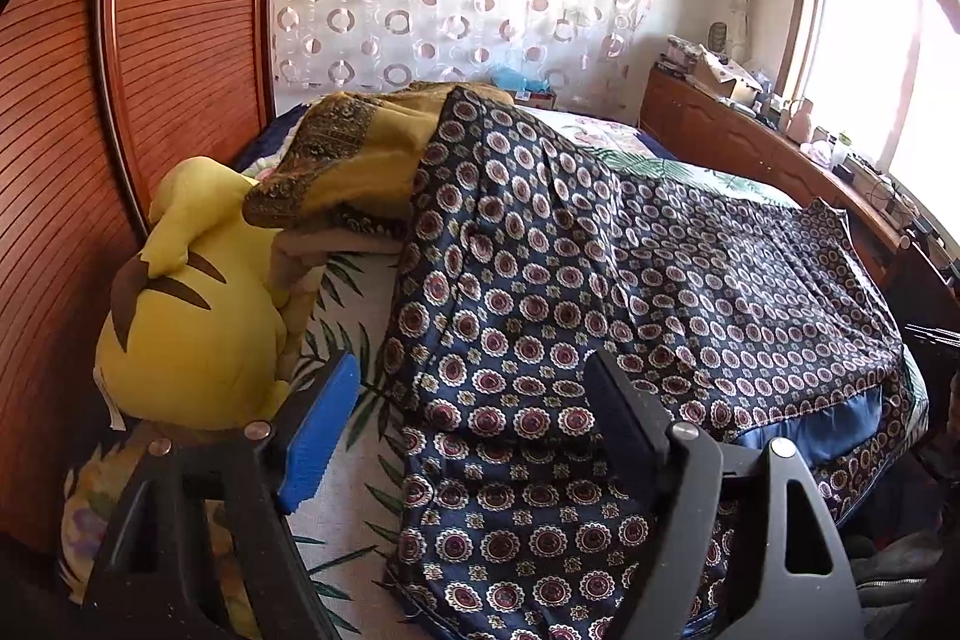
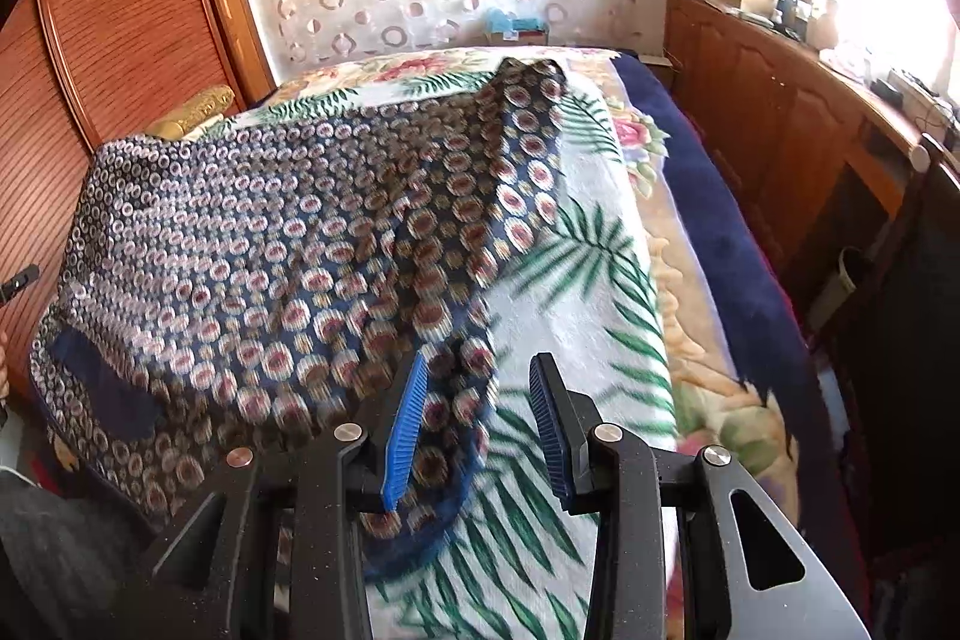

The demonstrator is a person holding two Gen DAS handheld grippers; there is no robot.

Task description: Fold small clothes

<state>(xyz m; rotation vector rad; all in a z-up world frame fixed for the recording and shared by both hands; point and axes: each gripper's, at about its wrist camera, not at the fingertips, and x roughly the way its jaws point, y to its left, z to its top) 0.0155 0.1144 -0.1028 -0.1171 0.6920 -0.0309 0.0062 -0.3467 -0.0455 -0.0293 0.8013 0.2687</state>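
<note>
Two spread fingers frame the left wrist view: the left gripper stands wide open and holds nothing, with the navy patterned garment draped between and beyond its fingers, over the floral bedspread. A yellow plush toy sits just left of the blue pad.

In the right wrist view, the right gripper is also open and empty; the garment's blurred corner lies between its fingers, the rest spreading ahead and left.

Navy medallion-print garment (rumpled) on bed
</note>
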